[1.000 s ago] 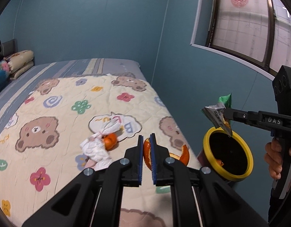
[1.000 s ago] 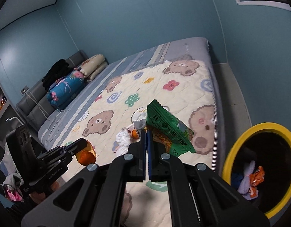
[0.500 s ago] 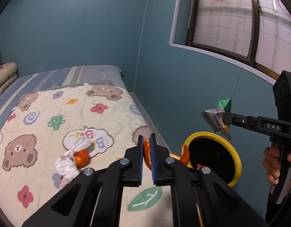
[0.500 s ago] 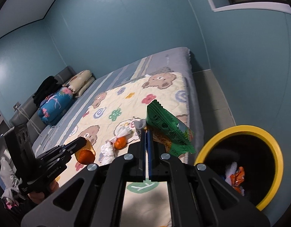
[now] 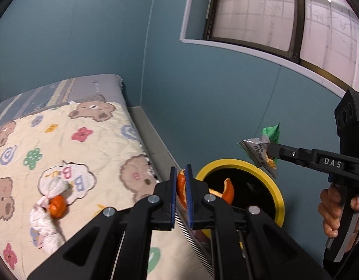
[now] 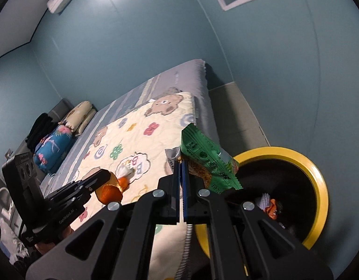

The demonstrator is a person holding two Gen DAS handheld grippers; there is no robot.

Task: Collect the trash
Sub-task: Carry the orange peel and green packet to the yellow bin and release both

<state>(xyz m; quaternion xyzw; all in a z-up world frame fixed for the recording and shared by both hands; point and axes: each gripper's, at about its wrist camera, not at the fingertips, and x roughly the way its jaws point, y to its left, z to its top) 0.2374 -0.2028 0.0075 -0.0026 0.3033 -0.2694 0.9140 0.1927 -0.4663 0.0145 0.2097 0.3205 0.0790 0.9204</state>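
left gripper (image 5: 180, 184): matt black plastic arms, silver metal screw heads, blue ribbed pads.
orange peel (image 5: 181, 190): waxy, dimpled skin, pale pith on the torn edge, clamped in the left gripper.
right gripper (image 6: 180, 172): same matt black plastic, blue pads.
snack wrapper (image 6: 208, 161): glossy green plastic film, crinkled, silvery foil inside, pinched in the right gripper.
bin (image 5: 281, 200): smooth yellow plastic rim, at 3 o'clock of the peel.
quilt (image 5: 90, 144): soft stitched cloth, matt.
tissue (image 5: 42, 219): crumpled white paper, at 8 o'clock on the quilt.
wall (image 5: 97, 35): smooth painted blue, faint sheen.
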